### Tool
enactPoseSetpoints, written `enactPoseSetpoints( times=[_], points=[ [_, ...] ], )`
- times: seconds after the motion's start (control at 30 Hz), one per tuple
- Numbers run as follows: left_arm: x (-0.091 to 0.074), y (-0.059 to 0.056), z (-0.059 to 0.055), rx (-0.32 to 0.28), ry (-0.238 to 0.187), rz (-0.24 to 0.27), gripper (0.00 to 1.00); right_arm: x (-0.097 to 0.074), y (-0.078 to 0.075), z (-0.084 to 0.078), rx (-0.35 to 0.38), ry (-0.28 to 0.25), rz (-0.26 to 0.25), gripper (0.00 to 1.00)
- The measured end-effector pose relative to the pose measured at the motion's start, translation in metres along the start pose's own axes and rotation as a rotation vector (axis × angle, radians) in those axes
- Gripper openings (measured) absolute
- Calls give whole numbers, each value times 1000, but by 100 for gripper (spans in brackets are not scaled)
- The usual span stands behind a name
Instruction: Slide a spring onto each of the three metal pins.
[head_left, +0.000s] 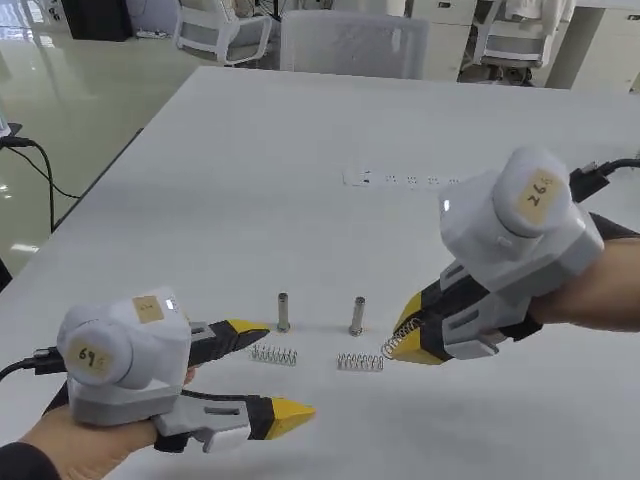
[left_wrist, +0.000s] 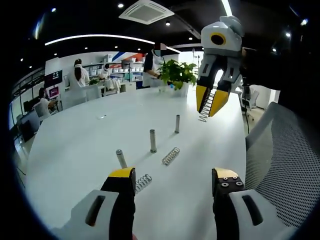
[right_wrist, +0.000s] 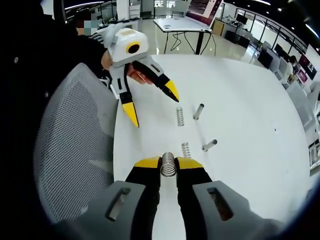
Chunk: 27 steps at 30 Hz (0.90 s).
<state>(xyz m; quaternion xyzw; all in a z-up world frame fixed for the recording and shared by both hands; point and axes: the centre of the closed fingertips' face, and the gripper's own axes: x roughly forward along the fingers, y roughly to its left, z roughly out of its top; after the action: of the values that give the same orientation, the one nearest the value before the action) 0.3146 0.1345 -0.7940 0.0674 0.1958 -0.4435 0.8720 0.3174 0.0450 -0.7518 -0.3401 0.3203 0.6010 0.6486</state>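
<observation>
The near pin (left_wrist: 120, 158), the middle pin (left_wrist: 153, 140) and the far pin (left_wrist: 177, 123) all stand upright on the white table (left_wrist: 75, 150), and each is bare. No spring is seated yet, so all three placements are left to do.

One loose spring (left_wrist: 170, 155) lies flat just beside the middle pin. A second loose spring (left_wrist: 143, 182) lies flat near the near pin.

The third spring (right_wrist: 168, 162) is pinched sideways between the closed jaws of the right gripper (right_wrist: 168, 170). It is held off the table near the far pin, though not yet lined up over it as far as the views tell.

The left gripper (head_left: 278, 368) hangs low beside the second loose spring, its jaws spread apart and holding nothing.

The work looks barely begun, with the first spring picked up and none threaded.
</observation>
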Motion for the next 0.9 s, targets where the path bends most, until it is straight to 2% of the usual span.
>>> enactPoseSetpoints(
  times=[0.43,0.9],
  points=[
    [-6,13,-5,-25,4,64,74,-21,-23,-14,34,27,-48,13],
    [-6,18,-5,-24,-1,81,79,-37,-61,-38,51,126,-89,13]
  ],
)
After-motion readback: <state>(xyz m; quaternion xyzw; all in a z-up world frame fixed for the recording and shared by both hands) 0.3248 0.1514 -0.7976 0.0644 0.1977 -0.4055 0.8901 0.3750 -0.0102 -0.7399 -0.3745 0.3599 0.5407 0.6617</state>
